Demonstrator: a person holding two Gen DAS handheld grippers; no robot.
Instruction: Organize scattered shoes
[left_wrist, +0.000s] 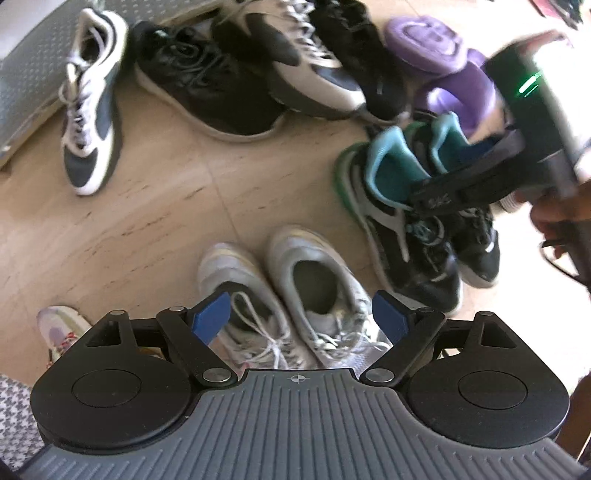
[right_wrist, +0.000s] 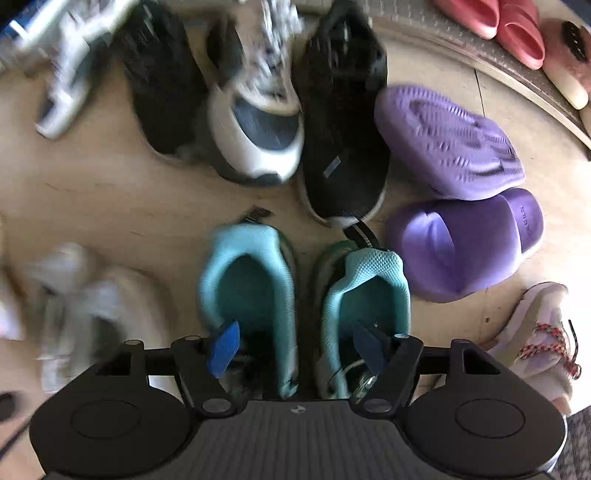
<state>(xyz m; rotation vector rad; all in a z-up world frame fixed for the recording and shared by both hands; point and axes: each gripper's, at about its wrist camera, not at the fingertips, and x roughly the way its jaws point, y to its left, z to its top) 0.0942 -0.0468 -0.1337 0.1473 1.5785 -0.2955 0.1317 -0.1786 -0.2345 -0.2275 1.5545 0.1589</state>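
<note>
My left gripper (left_wrist: 300, 317) is open and hovers over a pair of grey sneakers (left_wrist: 317, 291) standing side by side on the beige floor. A pair of black sneakers with teal lining (right_wrist: 306, 295) sits below my right gripper (right_wrist: 295, 347), which is open. One blue pad (right_wrist: 223, 347) dips into the left shoe's opening and the other into the right shoe's, with both inner collars between them, not pinched. In the left wrist view the right gripper (left_wrist: 436, 195) reaches into that teal pair (left_wrist: 399, 192) from the right, held by a hand (left_wrist: 554, 218).
Scattered further off are a navy-and-white sneaker (left_wrist: 90, 107), two black sneakers (right_wrist: 343, 122), another navy-and-white sneaker (right_wrist: 258, 122) and purple slides (right_wrist: 461, 206). Pink slides (right_wrist: 509, 26) rest on a grey mat (right_wrist: 443, 33). A pale sneaker with red laces (right_wrist: 543, 332) lies at right.
</note>
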